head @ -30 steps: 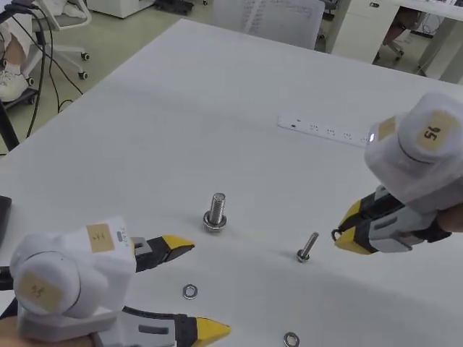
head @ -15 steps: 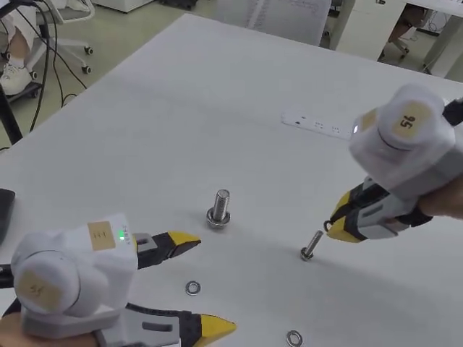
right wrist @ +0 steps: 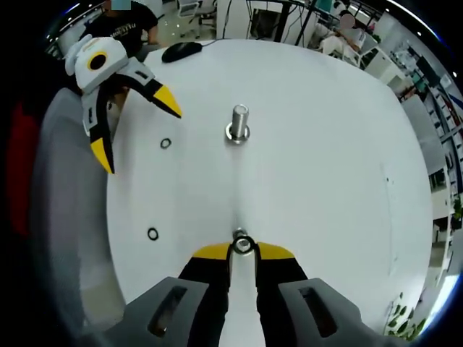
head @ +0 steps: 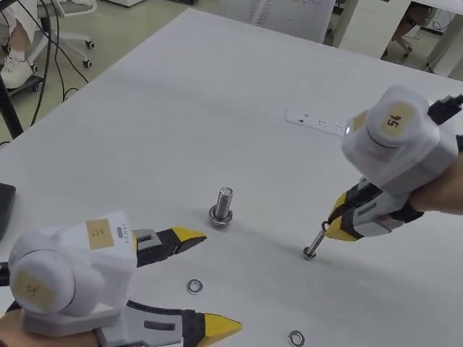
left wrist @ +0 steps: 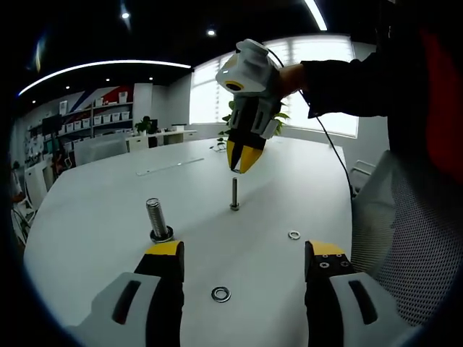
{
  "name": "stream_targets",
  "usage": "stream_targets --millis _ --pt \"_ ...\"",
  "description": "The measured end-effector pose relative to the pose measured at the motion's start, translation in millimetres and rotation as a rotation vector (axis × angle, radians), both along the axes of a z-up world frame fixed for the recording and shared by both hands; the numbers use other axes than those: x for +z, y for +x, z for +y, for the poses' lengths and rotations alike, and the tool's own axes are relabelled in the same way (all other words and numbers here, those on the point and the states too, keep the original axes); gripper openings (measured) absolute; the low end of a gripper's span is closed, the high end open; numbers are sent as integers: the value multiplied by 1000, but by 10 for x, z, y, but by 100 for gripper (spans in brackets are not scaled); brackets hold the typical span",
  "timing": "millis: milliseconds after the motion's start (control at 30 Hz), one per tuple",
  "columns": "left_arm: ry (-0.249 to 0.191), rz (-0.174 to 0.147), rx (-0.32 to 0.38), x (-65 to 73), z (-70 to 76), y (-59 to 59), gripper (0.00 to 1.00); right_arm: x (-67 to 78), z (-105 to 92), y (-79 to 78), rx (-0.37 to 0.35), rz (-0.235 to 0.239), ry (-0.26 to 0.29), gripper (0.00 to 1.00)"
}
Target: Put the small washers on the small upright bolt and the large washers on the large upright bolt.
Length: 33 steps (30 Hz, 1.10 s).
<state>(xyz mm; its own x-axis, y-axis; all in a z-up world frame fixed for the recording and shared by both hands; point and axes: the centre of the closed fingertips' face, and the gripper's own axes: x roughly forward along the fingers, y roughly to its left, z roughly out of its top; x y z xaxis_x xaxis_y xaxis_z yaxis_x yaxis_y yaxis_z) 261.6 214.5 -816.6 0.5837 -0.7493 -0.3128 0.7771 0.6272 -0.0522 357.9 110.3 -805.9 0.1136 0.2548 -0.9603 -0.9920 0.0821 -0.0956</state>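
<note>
The small upright bolt (head: 314,243) stands right of centre on the white table (head: 181,108). My right gripper (head: 334,225) is shut on a small washer (right wrist: 242,244) and holds it right at the bolt's top end. The large upright bolt (head: 222,204) stands to the left, with a washer around its base. A loose washer (head: 194,286) lies on the table between the open jaws of my left gripper (head: 208,282), and another loose washer (head: 295,337) lies near the front edge. The left gripper view has both bolts, the small bolt (left wrist: 234,194) under the right gripper (left wrist: 241,160).
A white power strip (head: 318,124) lies far back on the table. The table's left edge drops to a floor with office chairs (head: 29,43) and cables. A dark object (head: 3,206) sits at the left edge.
My right gripper has moved left and down with the small washer, ending at the top of the small bolt. The left gripper has stayed open in place.
</note>
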Motion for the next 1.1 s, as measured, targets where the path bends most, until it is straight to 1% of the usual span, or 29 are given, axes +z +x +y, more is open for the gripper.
stream_targets --millis 400,633,933,1100 --pt "-8 -4 -4 0 8 -25 67 -80 8 -9 11 19 -22 14" --pt "-12 10 -5 -18 7 -43 67 -130 4 -12 16 28 -33 14" --pt "-9 15 -3 -14 26 -48 66 -184 19 -9 19 41 -44 14" --pt "-7 13 0 -9 35 -40 65 -258 40 -22 19 54 -52 14"
